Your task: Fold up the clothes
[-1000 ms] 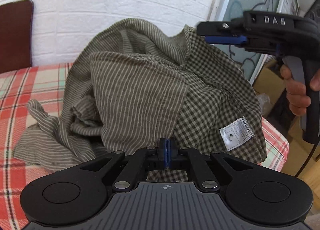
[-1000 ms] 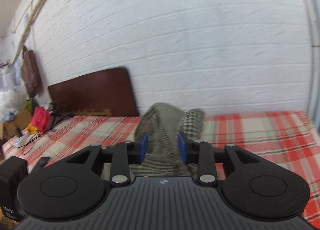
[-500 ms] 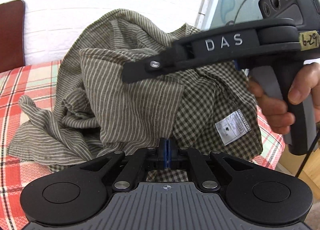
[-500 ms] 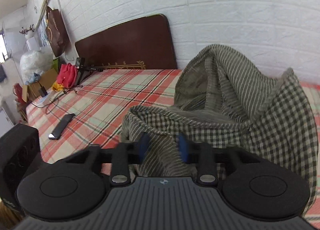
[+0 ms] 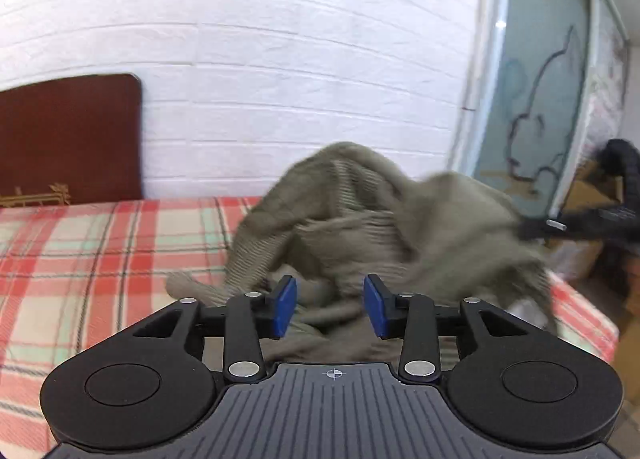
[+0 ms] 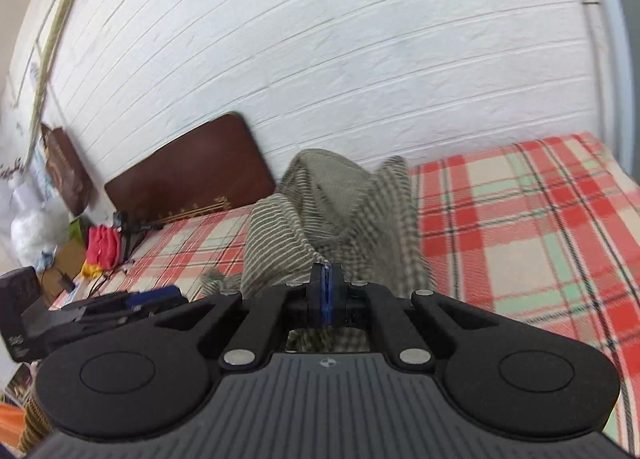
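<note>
Right claw clamped on shirt

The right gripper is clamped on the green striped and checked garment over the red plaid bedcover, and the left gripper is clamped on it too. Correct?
Not quite. The left gripper is open, its blue fingers apart, having just opened, as the left wrist view shows. The right gripper is clamped on the green striped and checked garment over the red plaid bedcover.

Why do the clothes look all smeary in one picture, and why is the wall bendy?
Left wrist view: the clothes are smeared by motion blur, while the left gripper stays sharp. Right wrist view: stripes on the clothes show better, only slightly soft. Both views: the fisheye lens curves the brick wall.
</note>
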